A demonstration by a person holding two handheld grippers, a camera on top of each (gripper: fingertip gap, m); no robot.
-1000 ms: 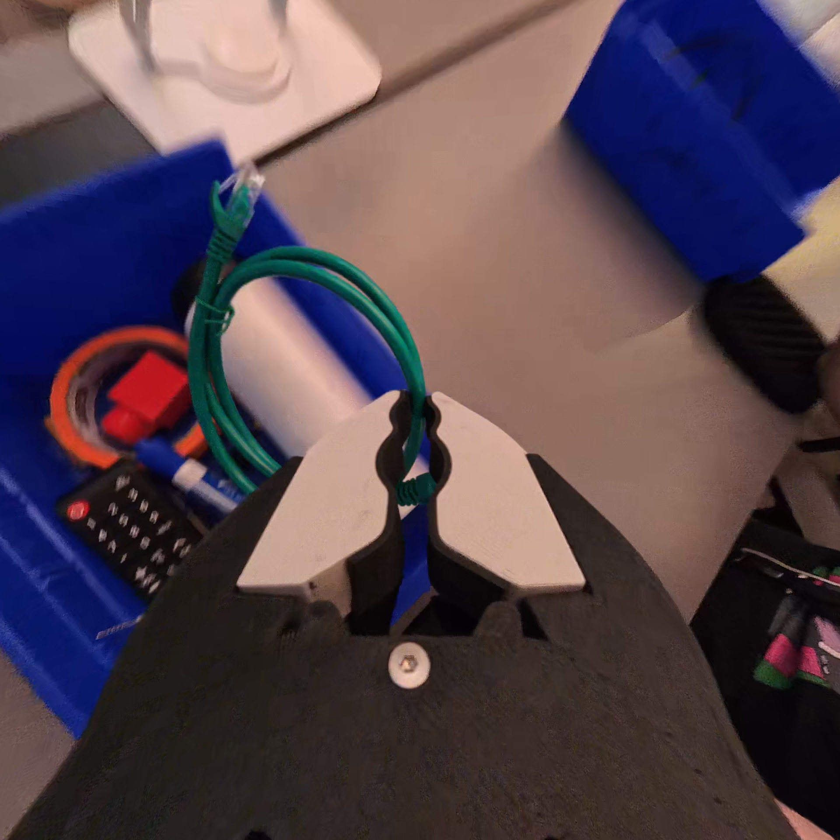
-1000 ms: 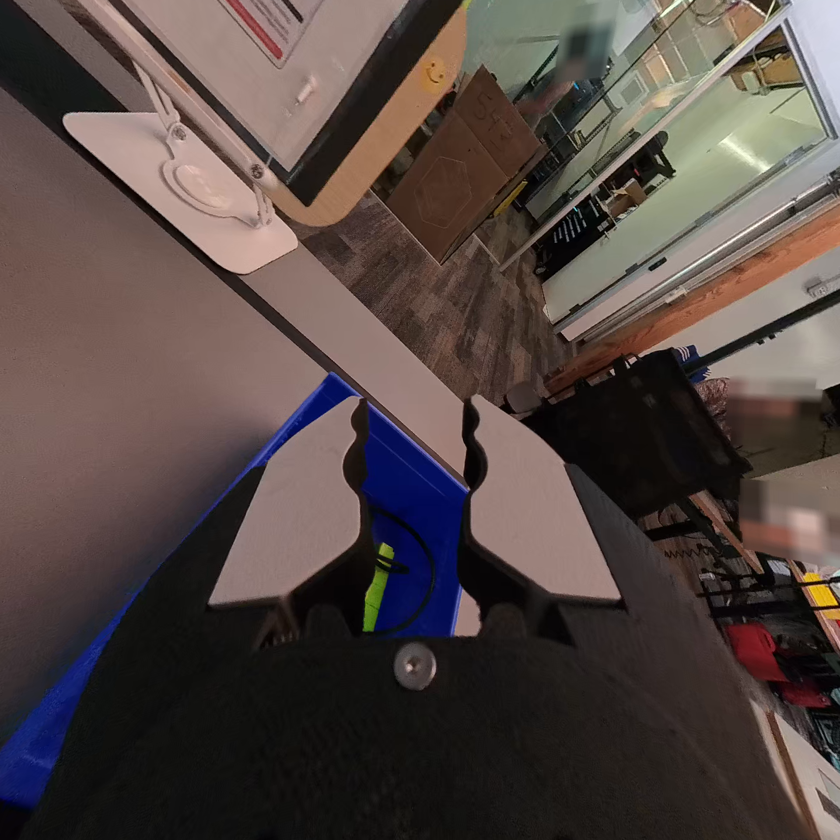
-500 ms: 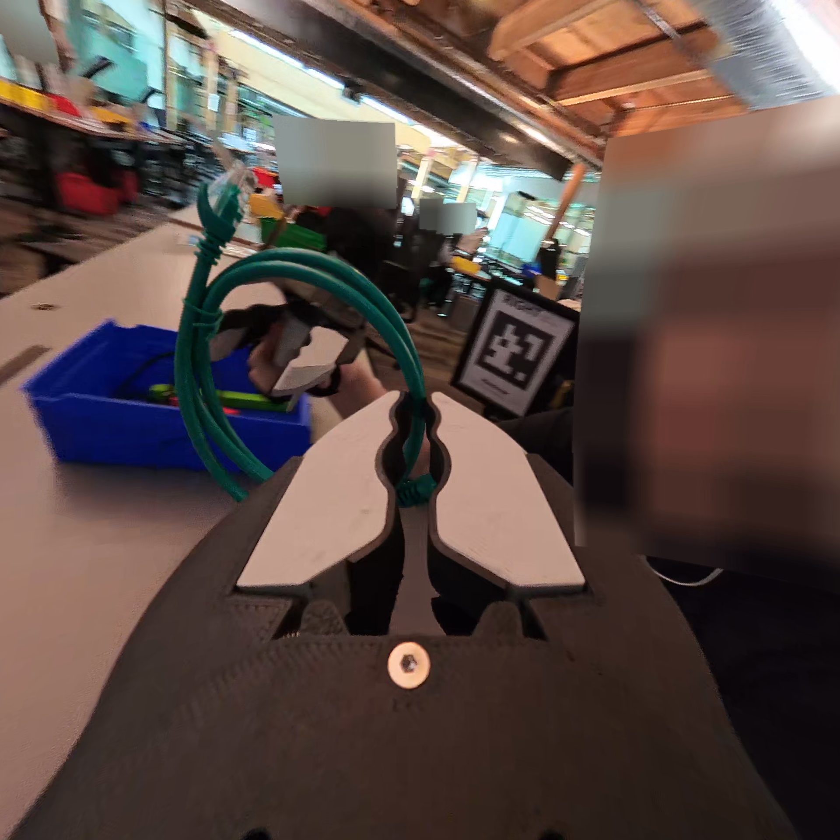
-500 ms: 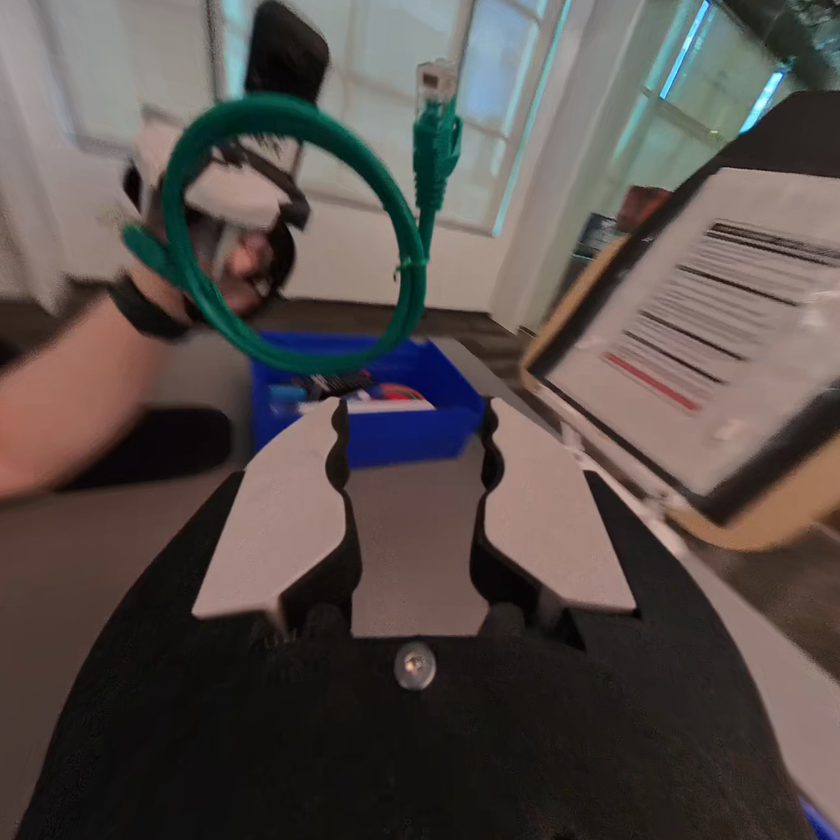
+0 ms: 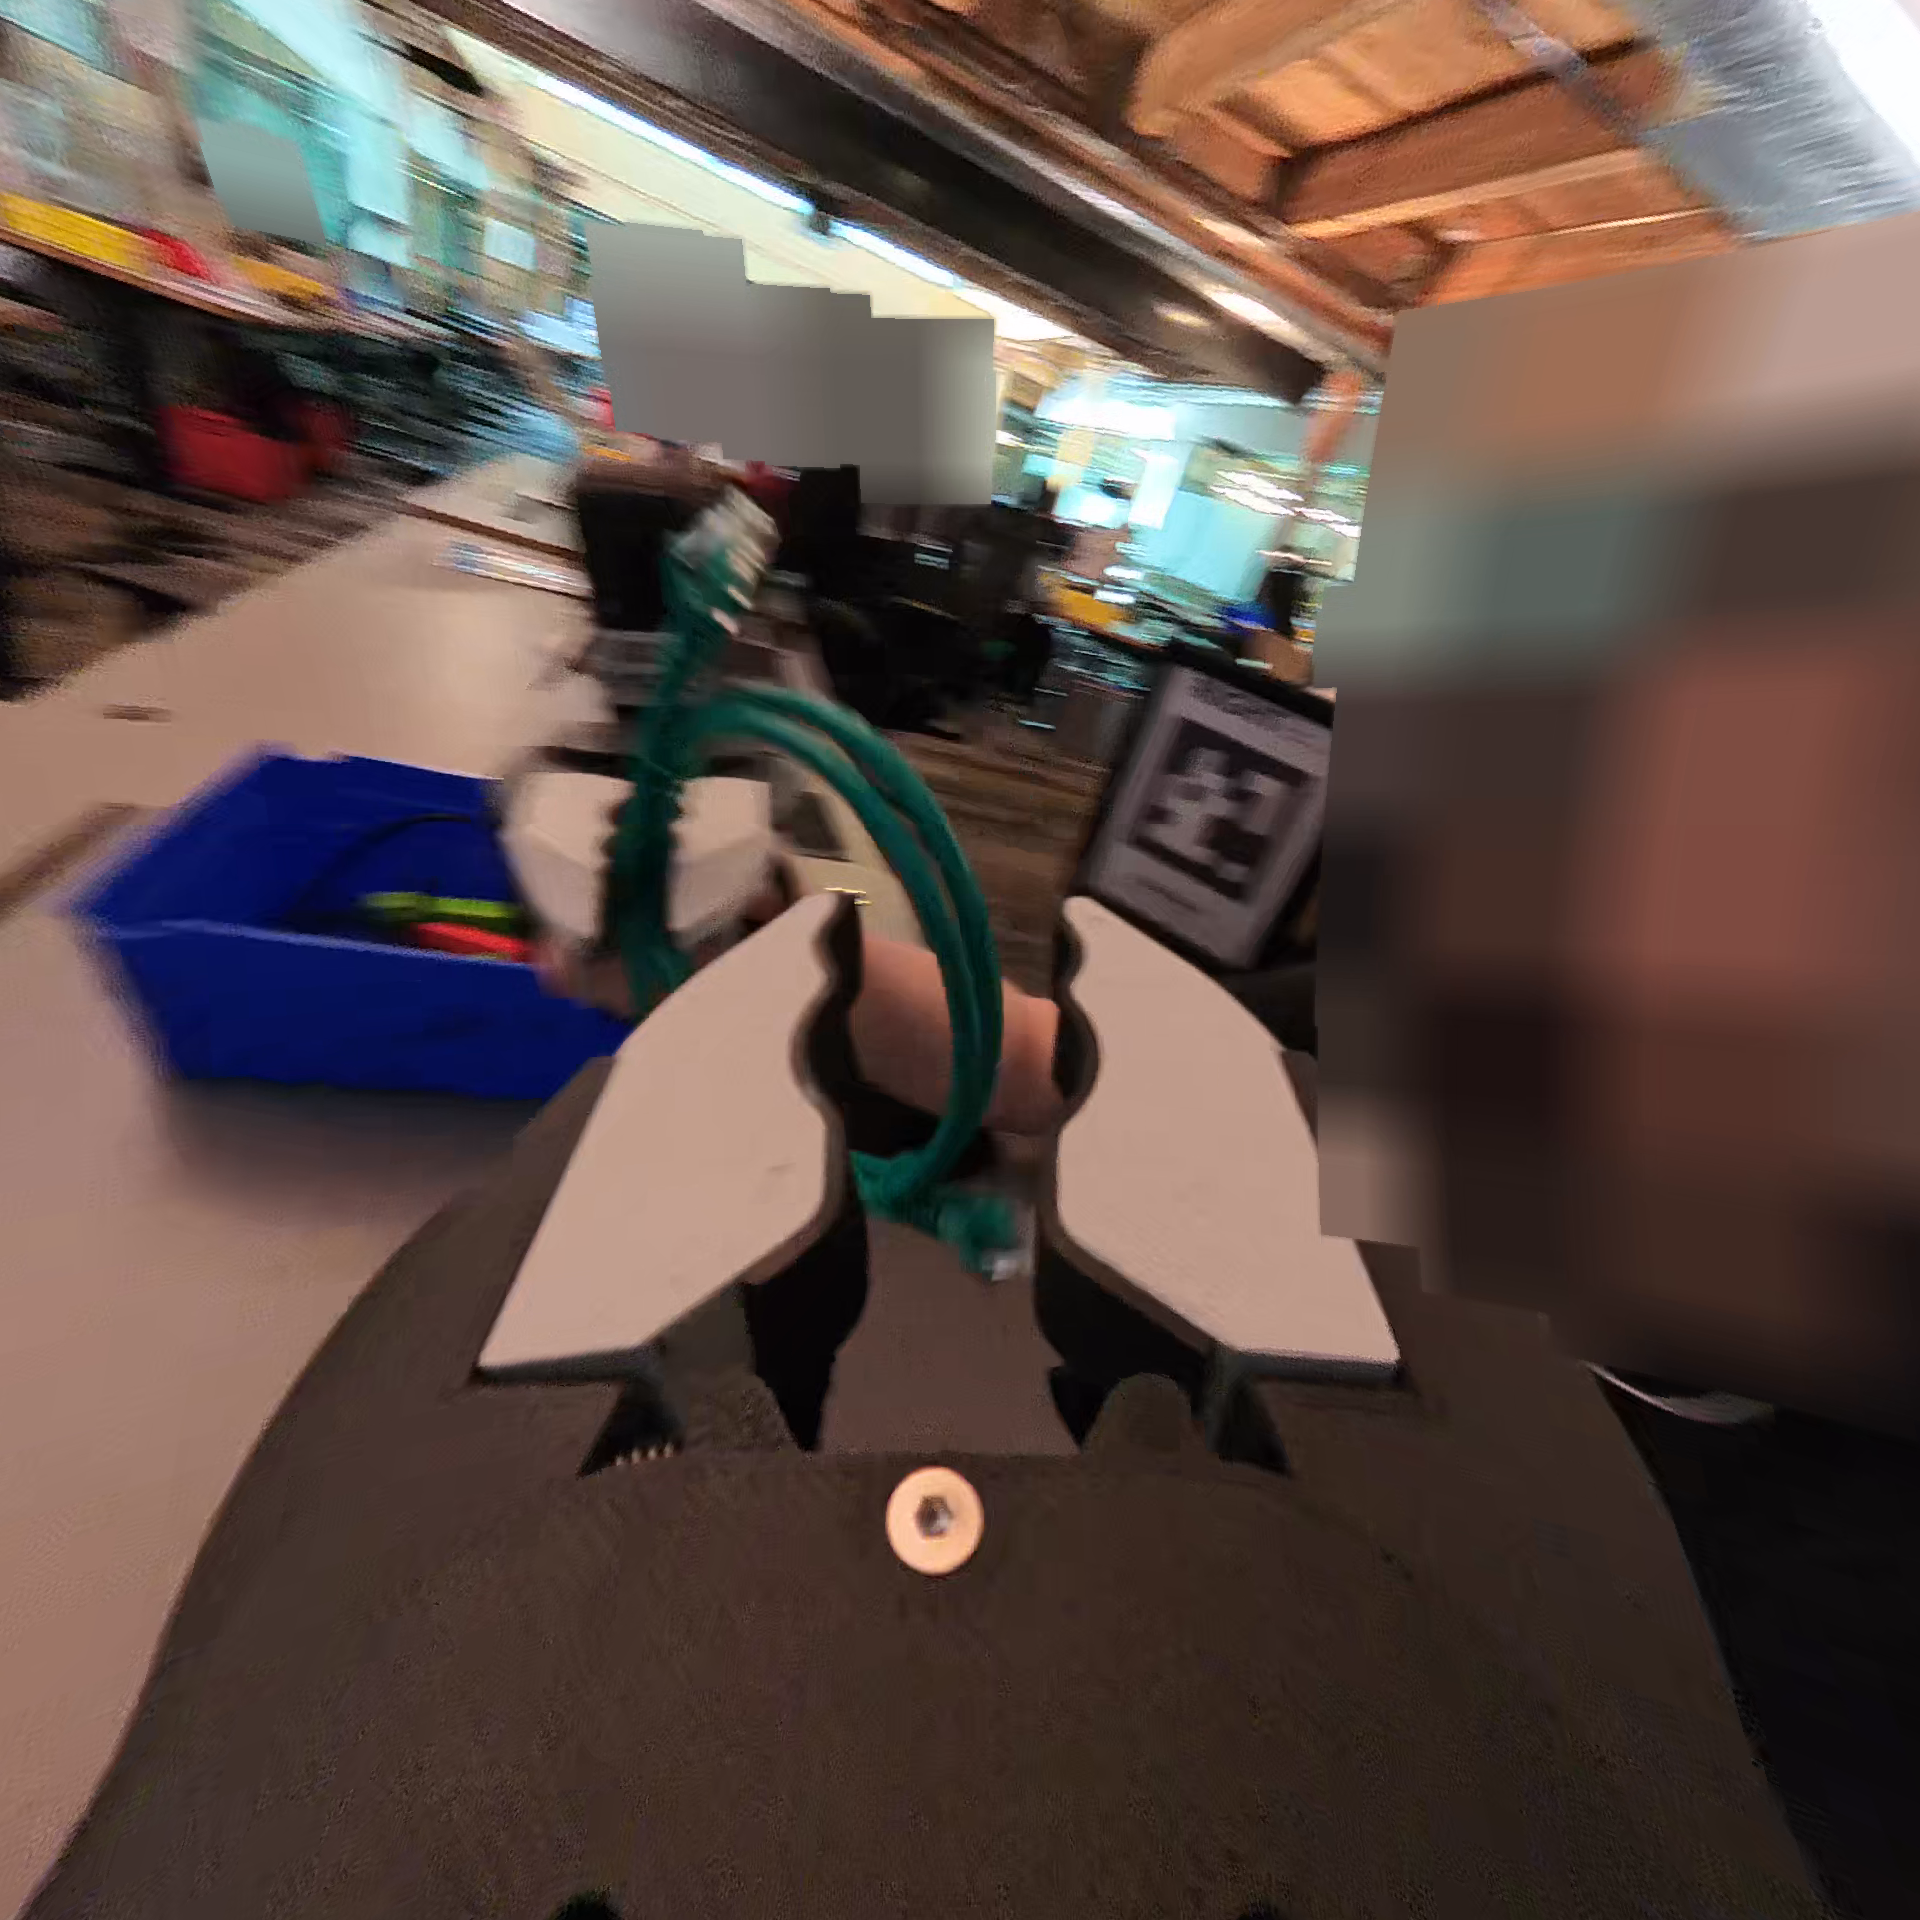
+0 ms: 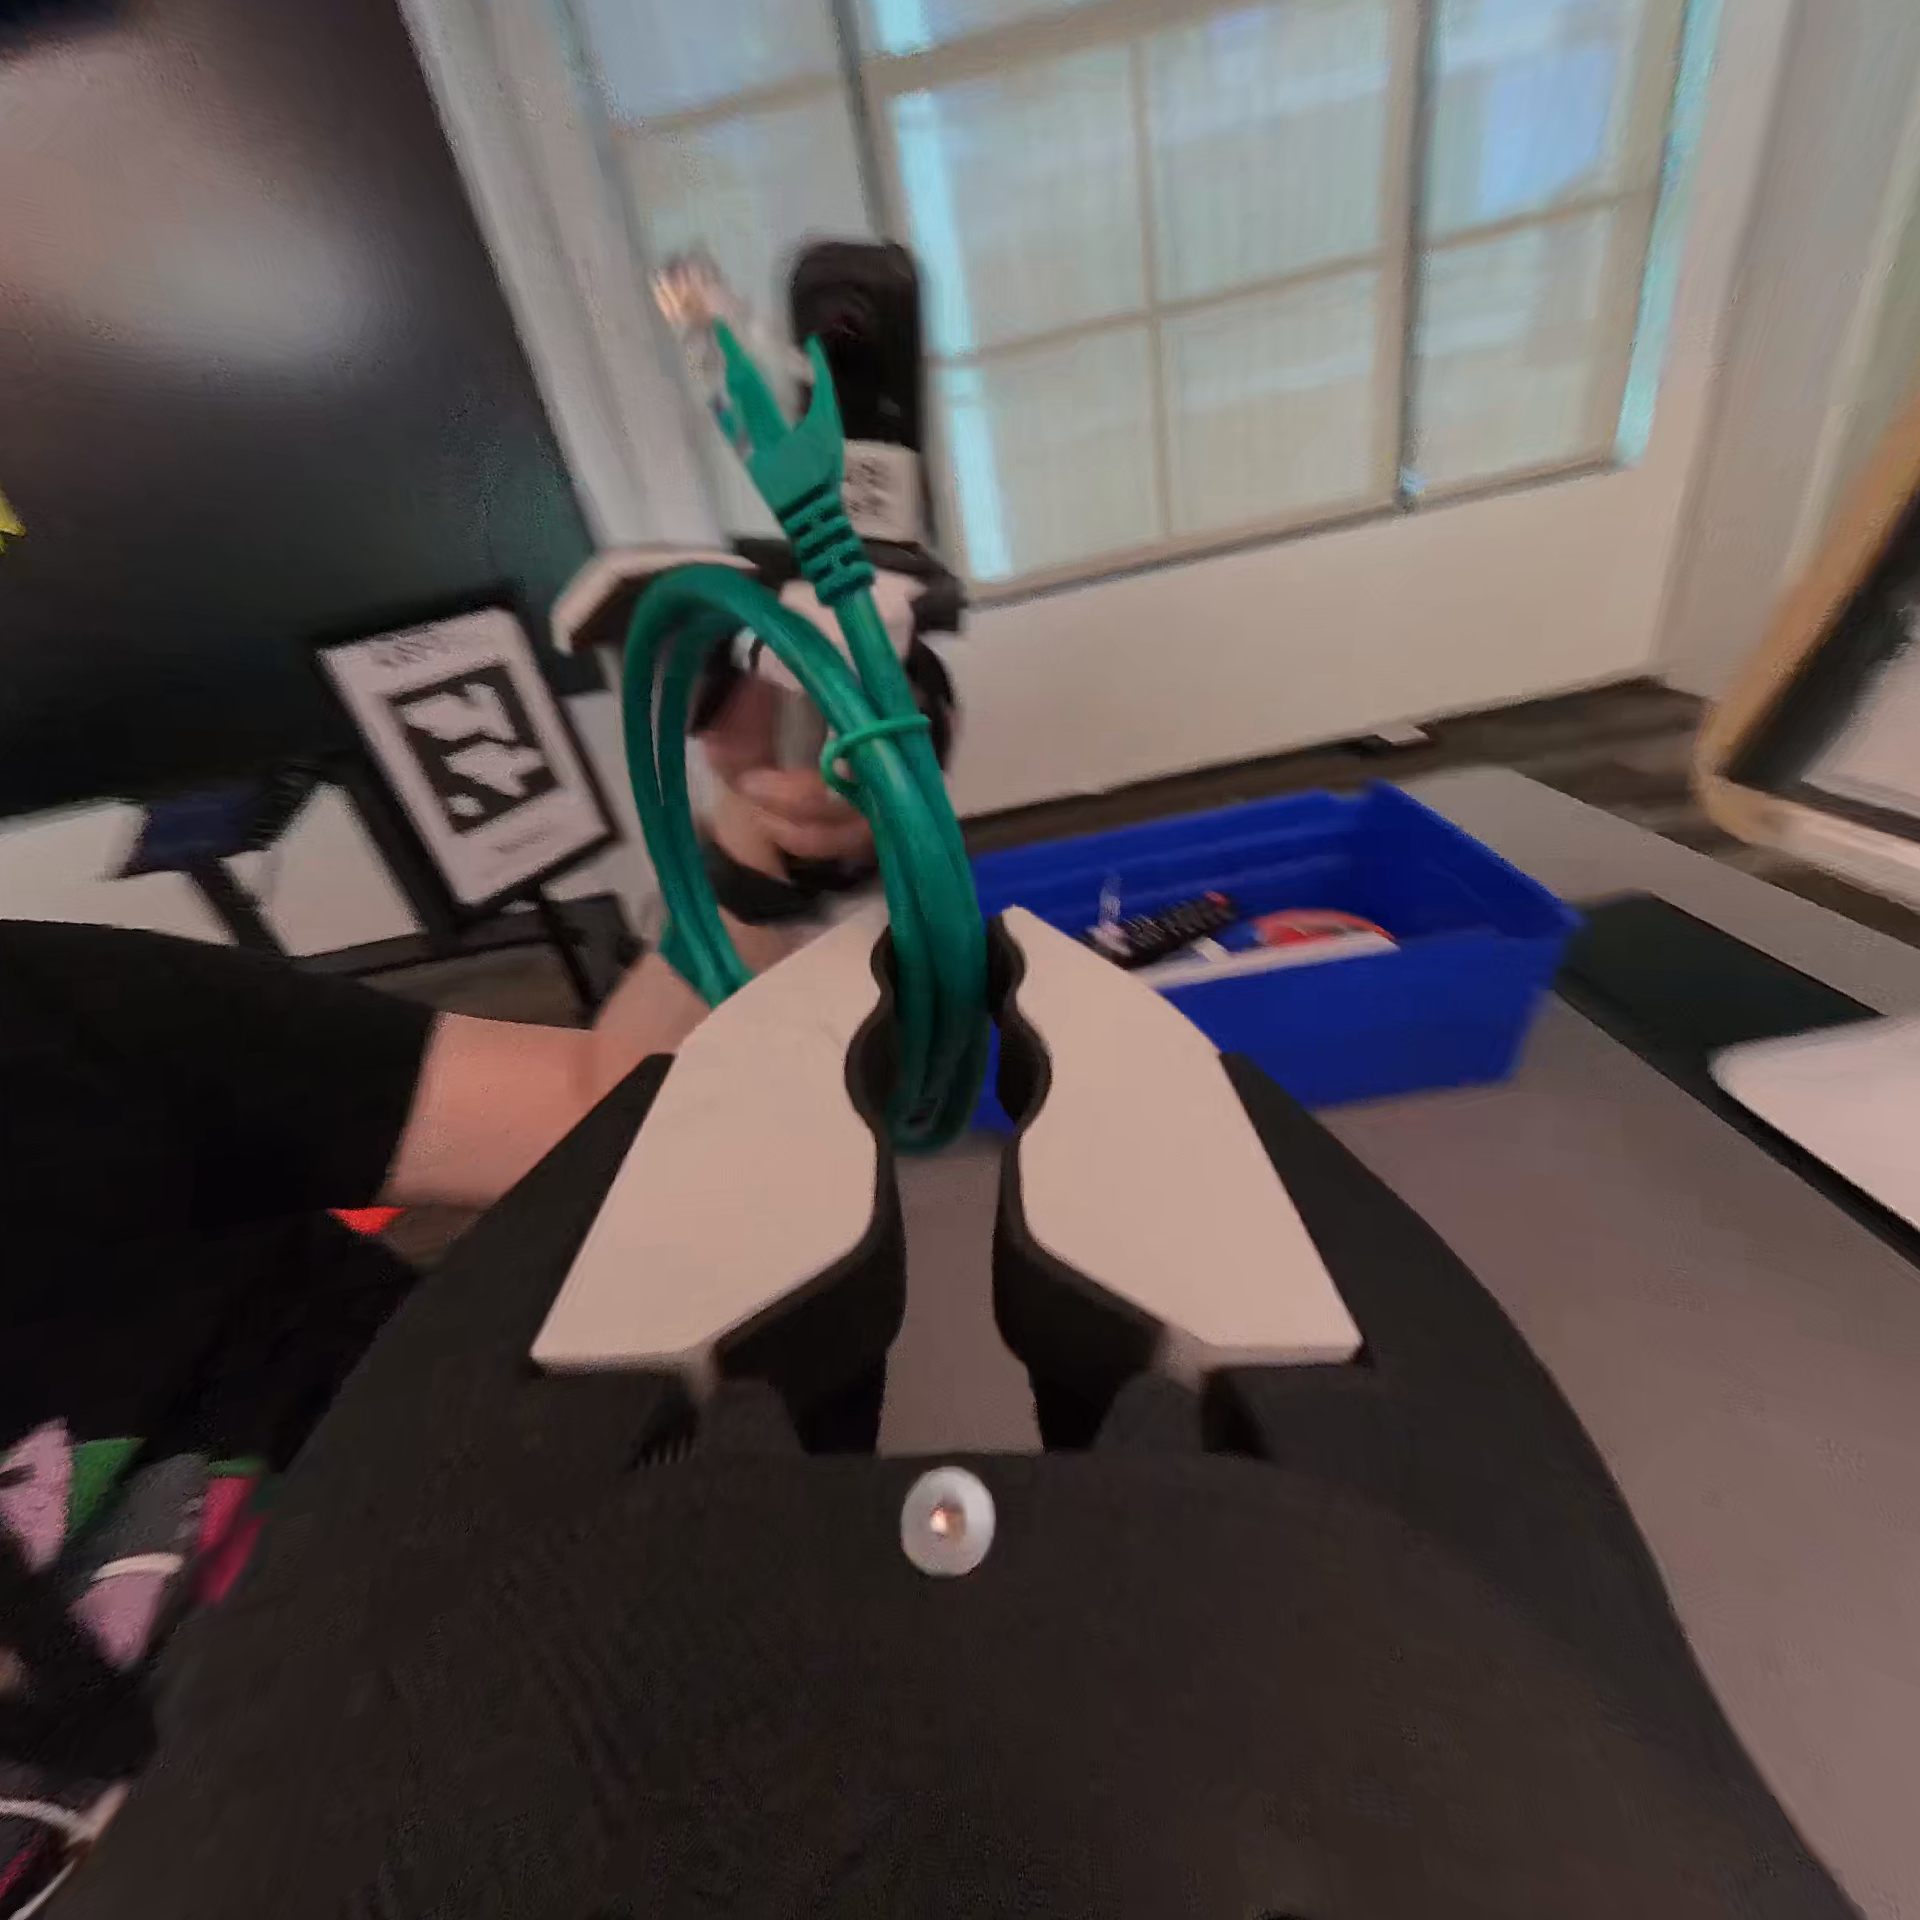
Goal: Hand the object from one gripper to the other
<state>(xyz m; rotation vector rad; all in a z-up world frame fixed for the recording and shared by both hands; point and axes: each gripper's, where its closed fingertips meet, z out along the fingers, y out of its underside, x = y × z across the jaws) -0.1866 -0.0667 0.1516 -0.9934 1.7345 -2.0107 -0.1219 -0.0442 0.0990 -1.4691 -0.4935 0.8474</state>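
A coiled green network cable with clear plugs hangs in the air between both grippers. My right gripper is shut on one side of the coil; it also shows in the left wrist view, clamped on the far side of the loop. My left gripper is open, and the near side of the coil and its lower plug hang loose between the spread jaws. In the right wrist view the left gripper sits behind the coil, held by a hand.
A grey table lies below. One blue bin with small items stands behind the right gripper, another blue bin behind the left. A framed black-and-white marker board stands nearby. A white stand base is at right.
My right gripper moved up to the coil and shut on it. My left gripper, shut on the cable before, has opened. Both views are blurred by motion.
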